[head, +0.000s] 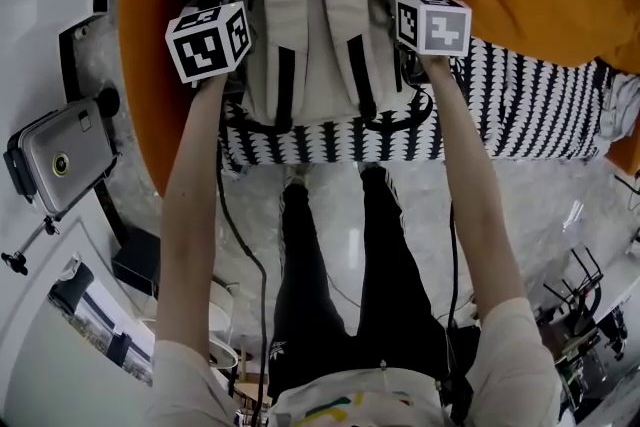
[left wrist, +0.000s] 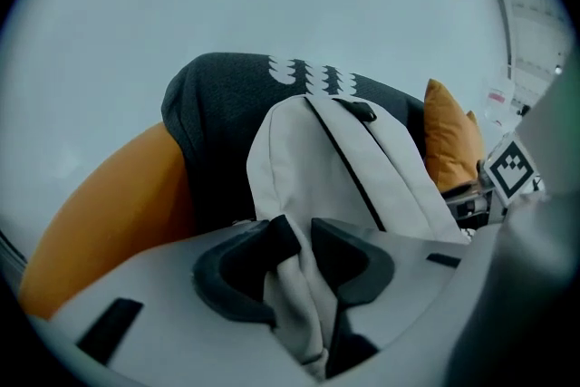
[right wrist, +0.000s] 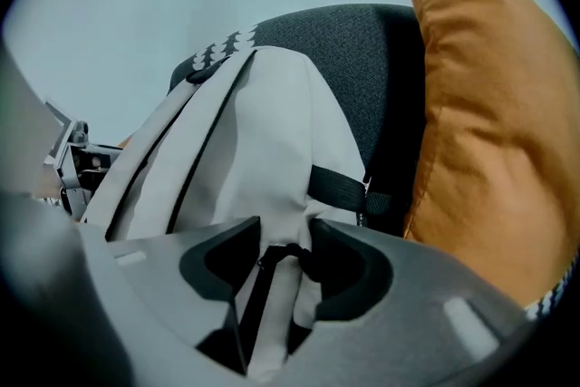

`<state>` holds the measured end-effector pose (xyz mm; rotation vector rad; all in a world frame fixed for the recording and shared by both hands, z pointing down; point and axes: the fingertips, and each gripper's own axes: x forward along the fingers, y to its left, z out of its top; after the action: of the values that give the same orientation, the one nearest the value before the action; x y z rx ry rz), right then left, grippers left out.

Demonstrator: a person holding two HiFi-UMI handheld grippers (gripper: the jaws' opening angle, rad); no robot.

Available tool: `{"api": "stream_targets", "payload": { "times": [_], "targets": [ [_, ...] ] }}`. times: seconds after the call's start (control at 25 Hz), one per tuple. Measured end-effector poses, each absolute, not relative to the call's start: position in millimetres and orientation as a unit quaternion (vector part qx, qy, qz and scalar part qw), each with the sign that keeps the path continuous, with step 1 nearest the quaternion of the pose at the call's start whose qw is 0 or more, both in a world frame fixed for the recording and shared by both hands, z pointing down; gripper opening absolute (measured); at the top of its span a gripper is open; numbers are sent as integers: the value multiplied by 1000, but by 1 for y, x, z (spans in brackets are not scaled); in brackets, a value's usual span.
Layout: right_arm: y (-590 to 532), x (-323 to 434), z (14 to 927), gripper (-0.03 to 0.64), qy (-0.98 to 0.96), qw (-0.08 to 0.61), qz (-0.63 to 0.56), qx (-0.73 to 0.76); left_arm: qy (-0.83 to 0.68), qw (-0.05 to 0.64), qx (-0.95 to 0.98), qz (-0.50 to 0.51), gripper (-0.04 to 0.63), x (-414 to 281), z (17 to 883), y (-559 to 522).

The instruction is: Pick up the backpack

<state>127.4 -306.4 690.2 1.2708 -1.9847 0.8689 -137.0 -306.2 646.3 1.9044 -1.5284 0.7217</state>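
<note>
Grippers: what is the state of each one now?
Left gripper: closed on a fold of the backpack.
Right gripper: closed on the backpack too.

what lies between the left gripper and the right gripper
The white backpack fills that stretch, as the head view shows. The left gripper and the right gripper each pinch its fabric at one side.

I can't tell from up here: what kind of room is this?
Probably a living room or lounge: a dark grey upholstered seat, a plump orange cushion and a black-and-white patterned throw.
</note>
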Motion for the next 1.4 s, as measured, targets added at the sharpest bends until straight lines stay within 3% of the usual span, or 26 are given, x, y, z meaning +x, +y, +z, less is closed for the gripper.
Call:
{"api": "stream_targets", "payload": {
  "times": [0.24, 0.44, 1.08, 1.4],
  "targets": [
    [-303, 141, 677, 70, -741, 275, 336, 513, -593, 259, 718, 256, 102, -131, 634, -296],
    [-299, 139, 670, 60, -746, 288, 299, 520, -607, 248, 713, 249, 94, -132, 626, -292],
    [-288, 129, 576, 44, -776, 263, 138, 557, -665, 104, 726, 144, 43, -117, 517, -270],
    [-274, 120, 510, 41, -773, 241, 96, 578, -676, 85, 725, 100, 41, -117, 457, -251]
  ]
}}
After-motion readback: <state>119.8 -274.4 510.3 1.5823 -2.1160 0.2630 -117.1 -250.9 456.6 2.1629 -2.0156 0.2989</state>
